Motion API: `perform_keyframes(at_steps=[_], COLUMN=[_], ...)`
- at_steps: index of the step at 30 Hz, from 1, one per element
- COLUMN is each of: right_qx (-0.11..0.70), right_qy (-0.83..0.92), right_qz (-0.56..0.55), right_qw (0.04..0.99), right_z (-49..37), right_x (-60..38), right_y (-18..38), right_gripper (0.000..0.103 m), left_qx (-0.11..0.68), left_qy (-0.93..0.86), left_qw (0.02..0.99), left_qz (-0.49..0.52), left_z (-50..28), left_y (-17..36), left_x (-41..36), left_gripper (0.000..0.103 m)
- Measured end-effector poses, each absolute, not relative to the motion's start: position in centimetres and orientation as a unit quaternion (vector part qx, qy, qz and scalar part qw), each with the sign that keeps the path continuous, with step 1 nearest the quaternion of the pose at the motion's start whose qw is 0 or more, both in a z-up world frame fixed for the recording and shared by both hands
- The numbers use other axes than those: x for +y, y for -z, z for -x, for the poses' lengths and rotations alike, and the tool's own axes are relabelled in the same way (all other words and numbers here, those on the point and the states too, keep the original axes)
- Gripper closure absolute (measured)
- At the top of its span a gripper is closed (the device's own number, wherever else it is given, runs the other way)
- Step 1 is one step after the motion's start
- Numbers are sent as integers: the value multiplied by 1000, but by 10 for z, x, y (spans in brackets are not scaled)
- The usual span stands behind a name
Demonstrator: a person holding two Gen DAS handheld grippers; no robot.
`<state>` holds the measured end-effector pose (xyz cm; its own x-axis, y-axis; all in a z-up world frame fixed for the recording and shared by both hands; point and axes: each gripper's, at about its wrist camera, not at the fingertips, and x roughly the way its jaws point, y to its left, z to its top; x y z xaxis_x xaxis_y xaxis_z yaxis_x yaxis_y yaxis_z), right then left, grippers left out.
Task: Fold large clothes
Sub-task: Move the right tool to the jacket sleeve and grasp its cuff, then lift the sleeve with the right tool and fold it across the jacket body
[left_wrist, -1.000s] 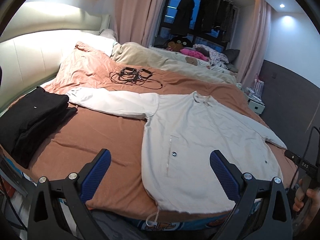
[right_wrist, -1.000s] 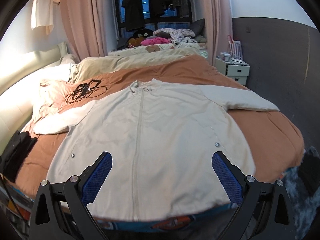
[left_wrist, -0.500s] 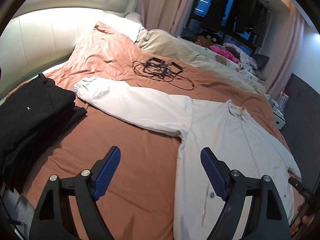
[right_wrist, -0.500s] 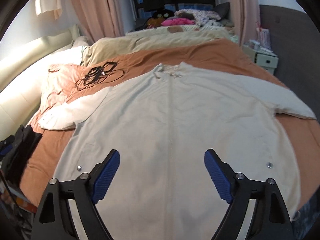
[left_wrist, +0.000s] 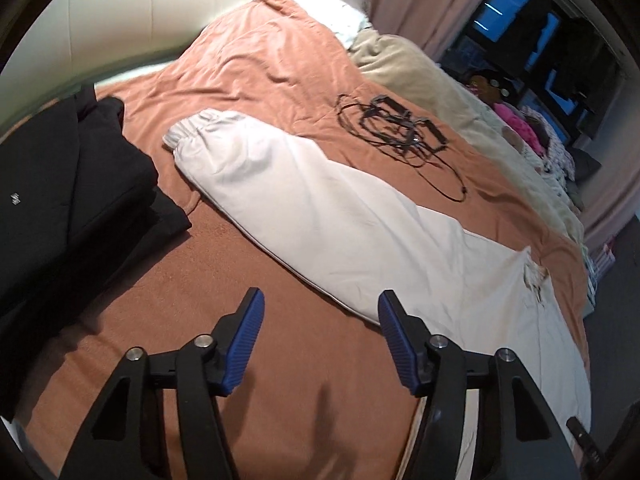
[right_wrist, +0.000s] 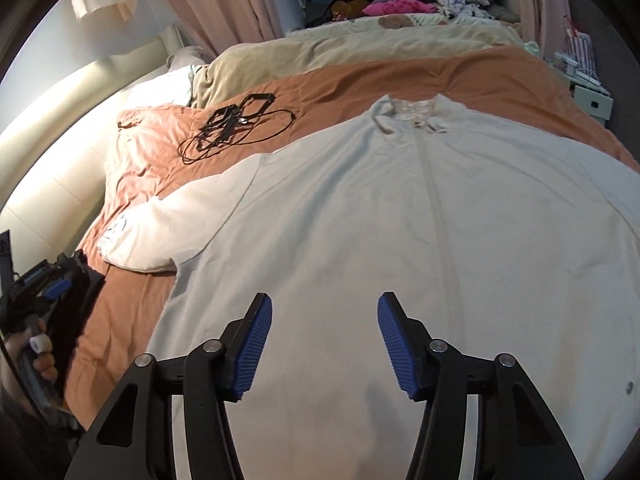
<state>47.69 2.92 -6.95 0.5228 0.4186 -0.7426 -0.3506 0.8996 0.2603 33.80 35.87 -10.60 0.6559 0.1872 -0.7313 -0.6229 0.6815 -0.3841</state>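
Note:
A large pale beige zip jacket [right_wrist: 400,220] lies spread flat, front up, on the brown bedspread [right_wrist: 500,76]. Its left sleeve [left_wrist: 304,208] stretches out sideways, with the elastic cuff [left_wrist: 188,132] at the far end. My left gripper [left_wrist: 320,300] is open and empty, hovering over bare bedspread just short of the sleeve near the armpit. My right gripper [right_wrist: 324,300] is open and empty, low over the jacket's lower front, left of the zip [right_wrist: 436,208]. The left gripper also shows at the left edge of the right wrist view [right_wrist: 44,288].
A stack of folded black clothes [left_wrist: 68,184] sits on the bed left of the sleeve. A tangle of black cables [left_wrist: 400,128] lies beyond the sleeve. A beige duvet [right_wrist: 360,44] and a clothes pile [right_wrist: 404,4] lie farther back. A white nightstand [right_wrist: 592,100] stands right.
Both grippers have moved forward and lower over the bed. The left one swung toward the outstretched sleeve; the right one came down over the jacket's front. Both jaw pairs have narrowed but stay open.

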Motion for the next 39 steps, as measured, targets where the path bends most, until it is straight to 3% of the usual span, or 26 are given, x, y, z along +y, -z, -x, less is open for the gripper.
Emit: perform_keyframes(at_steps=[2, 8, 17, 19, 23, 39], right_qx=[441, 461, 485, 493, 511, 573], right_qy=[-231, -267, -303, -311, -326, -353], right_qz=[-41, -49, -57, -58, -68, -125], right_qw=[866, 845, 818, 811, 793, 729], right_z=[-486, -508, -524, -526, -535, -553], right_x=[43, 82, 133, 143, 166, 244], right_y=[74, 92, 112, 118, 132, 187], right_gripper=[53, 72, 75, 79, 88, 91], left_qx=[345, 350, 371, 371, 357, 254], left_qy=[-249, -273, -312, -319, -325, -177], left_qw=[842, 823, 790, 785, 786, 890], left_qz=[331, 354, 374, 380, 386, 336], left_z=[-349, -377, -405, -410, -411, -411], left_y=[117, 143, 185, 195, 198, 52], left_x=[371, 400, 433, 441, 450, 406], left_gripper=[46, 46, 46, 54, 94, 99])
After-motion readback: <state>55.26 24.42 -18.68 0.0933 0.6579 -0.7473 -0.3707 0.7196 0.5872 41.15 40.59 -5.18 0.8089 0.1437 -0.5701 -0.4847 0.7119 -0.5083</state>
